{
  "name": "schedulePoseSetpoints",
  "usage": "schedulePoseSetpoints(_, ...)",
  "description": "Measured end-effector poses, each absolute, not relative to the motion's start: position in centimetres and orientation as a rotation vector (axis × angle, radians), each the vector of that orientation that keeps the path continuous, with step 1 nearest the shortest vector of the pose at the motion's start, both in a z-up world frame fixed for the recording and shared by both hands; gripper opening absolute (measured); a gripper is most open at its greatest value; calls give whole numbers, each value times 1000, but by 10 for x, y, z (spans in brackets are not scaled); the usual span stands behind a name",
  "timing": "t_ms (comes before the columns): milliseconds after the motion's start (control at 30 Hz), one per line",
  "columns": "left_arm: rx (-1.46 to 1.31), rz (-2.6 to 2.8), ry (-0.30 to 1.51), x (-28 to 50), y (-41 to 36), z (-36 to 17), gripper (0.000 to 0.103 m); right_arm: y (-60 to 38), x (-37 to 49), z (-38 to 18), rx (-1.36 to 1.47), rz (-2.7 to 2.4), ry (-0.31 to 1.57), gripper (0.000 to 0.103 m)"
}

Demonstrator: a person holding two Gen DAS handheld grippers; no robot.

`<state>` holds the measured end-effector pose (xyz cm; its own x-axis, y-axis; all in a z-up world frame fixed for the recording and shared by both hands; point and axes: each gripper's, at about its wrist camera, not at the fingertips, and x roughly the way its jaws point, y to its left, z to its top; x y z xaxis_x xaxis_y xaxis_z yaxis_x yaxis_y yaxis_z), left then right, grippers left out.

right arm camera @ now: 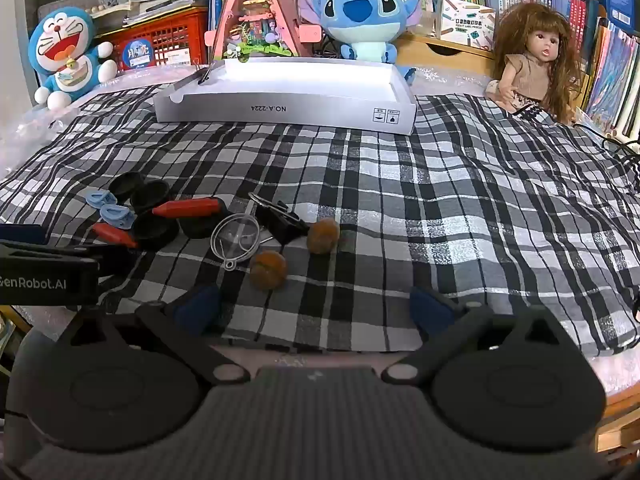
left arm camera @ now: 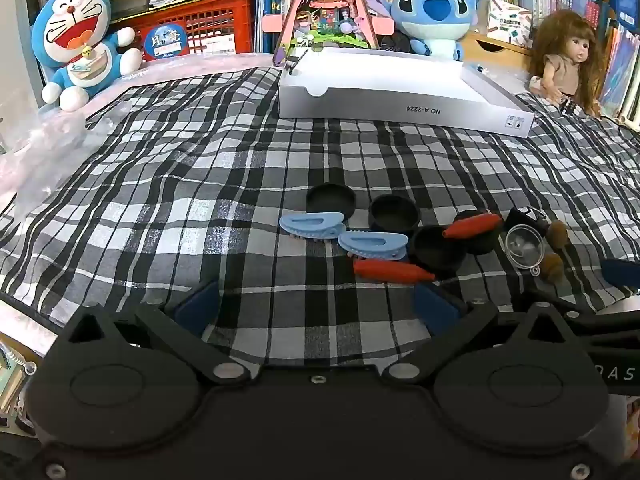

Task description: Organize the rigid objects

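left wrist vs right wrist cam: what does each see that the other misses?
Only left wrist: its own open left gripper over bare plaid cloth, with the small items straight ahead.

Only right wrist: the open right gripper, and the metal ring on the black binder clip.

Both: white box, blue clips, red pieces, black caps, clear funnel, two brown balls, and the plush toys and doll behind.
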<state>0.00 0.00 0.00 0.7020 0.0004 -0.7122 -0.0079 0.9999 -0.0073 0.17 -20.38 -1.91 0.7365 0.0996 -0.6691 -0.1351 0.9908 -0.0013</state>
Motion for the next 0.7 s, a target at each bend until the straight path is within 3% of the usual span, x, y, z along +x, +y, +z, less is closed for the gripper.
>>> schedulePoseSetpoints(700,-4,8,803,1,-1,0,103,-204,1,-19,-50,129,731,103)
